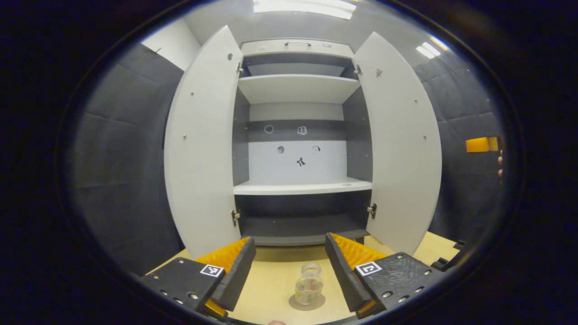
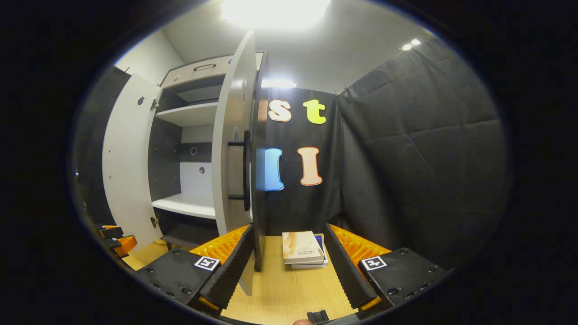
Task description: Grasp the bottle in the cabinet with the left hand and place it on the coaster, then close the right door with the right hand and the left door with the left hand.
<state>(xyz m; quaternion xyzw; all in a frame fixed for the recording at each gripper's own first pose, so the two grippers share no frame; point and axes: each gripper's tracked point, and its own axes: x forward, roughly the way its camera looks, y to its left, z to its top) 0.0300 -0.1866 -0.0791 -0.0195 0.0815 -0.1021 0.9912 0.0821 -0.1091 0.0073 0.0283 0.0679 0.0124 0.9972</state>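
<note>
A small clear glass bottle stands upright on a round brown coaster on the wooden table, in the left gripper view. My left gripper is open, its fingers well apart on either side of the bottle and not touching it. Behind it the cabinet stands with both doors swung out: the left door and the right door. In the right gripper view my right gripper is open, close to the edge of the right door with its dark handle.
A stack of books lies on the table just past the right gripper. The cabinet shelves are bare. The other gripper and a hand show at the far right of the left gripper view. Black padded walls surround the booth.
</note>
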